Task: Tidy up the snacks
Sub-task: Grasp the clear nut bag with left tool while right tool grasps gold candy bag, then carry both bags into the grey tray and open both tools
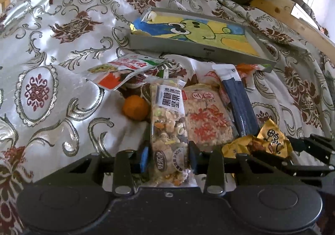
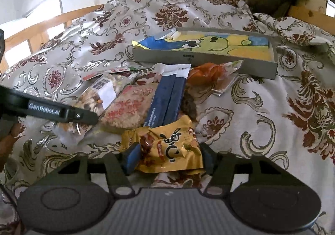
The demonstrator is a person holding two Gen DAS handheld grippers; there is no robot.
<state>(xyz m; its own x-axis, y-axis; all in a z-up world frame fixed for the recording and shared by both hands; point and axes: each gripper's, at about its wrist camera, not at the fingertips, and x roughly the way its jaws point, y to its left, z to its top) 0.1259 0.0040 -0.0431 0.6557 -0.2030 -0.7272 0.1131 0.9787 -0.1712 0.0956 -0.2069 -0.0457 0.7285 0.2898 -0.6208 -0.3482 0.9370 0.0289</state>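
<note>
Crinkly foil: right gripper [image 2: 167,158] jaws pinch the gold packet [image 2: 169,151], left gripper [image 1: 168,157] jaws the nut bag [image 1: 167,126]; either may slip.

The bedspread [image 1: 52,56] lies bare across the left of the frame and lower right in the right wrist view. Packets [image 1: 209,117] crowd the centre, the grey tray [image 1: 167,43] blocking behind them.

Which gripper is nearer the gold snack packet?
Right. The right gripper straddles the gold snack packet; the left gripper sits to its left, around the nut mix bag.
</note>
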